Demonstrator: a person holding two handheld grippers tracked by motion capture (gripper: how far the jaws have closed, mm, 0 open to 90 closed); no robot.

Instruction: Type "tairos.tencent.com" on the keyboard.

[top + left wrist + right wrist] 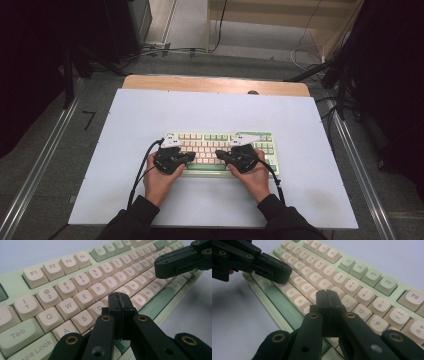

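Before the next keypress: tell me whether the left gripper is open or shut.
Shut. In the left gripper view, the left gripper has both fingers pressed together with no gap, over the keyboard.

Left gripper [189, 157] and right gripper [220, 154], jaws closed, point toward each other.

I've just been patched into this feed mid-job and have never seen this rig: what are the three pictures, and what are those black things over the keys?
No robot arm here: a person holds a hand-held tool with two black jaws in each hand. The high view looks down on the table, where a pale green keyboard lies on a white sheet. The left gripper and right gripper hover over its keys. The other two pictures come from cameras riding on the tools. In the left gripper view, the left gripper has its jaws pressed together near the D key, holding nothing. In the right gripper view, the right gripper is likewise shut, over the middle keys.
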